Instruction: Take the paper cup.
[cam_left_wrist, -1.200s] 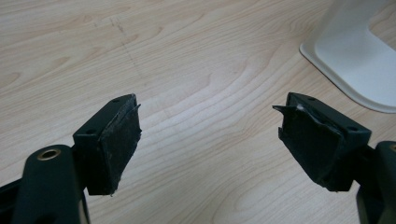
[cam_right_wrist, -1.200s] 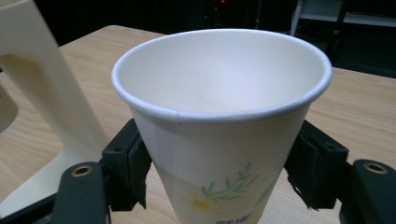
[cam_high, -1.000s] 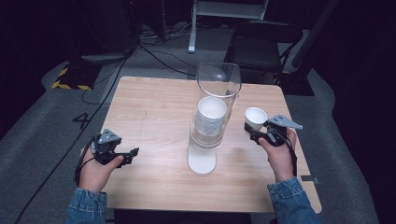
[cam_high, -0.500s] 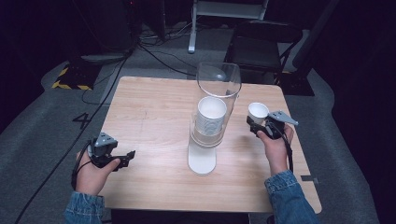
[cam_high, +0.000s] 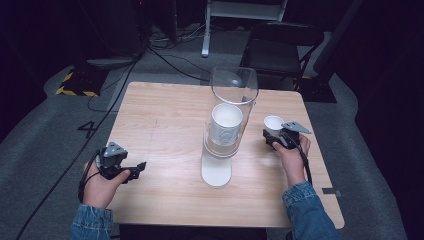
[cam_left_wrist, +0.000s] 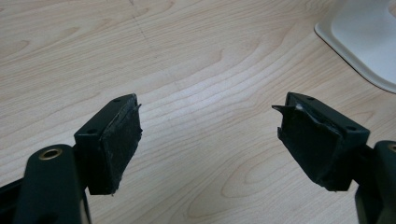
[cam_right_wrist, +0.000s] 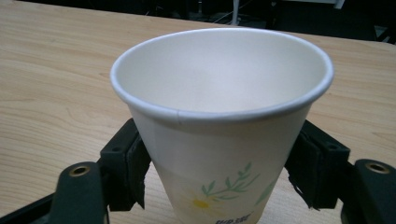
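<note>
A white paper cup (cam_high: 273, 122) with a flower print (cam_right_wrist: 219, 116) stands upright right of the dispenser, and my right gripper (cam_high: 275, 137) is shut on its lower wall, one jaw on each side (cam_right_wrist: 219, 177). The cup dispenser (cam_high: 226, 131) stands mid-table: a clear tube with a stack of white cups inside, on a white base (cam_high: 216, 172). My left gripper (cam_high: 131, 169) rests low over the wood near the front left, open with nothing between its jaws (cam_left_wrist: 208, 135). A corner of the white base (cam_left_wrist: 369, 42) lies beyond it.
The wooden table (cam_high: 165, 115) ends close behind both hands at the front. Beyond the far edge stand a black chair (cam_high: 280, 45) and cables on the grey floor (cam_high: 165, 55).
The left hand has drawn slightly back toward the front left edge. The right gripper keeps the cup in nearly the same place.
</note>
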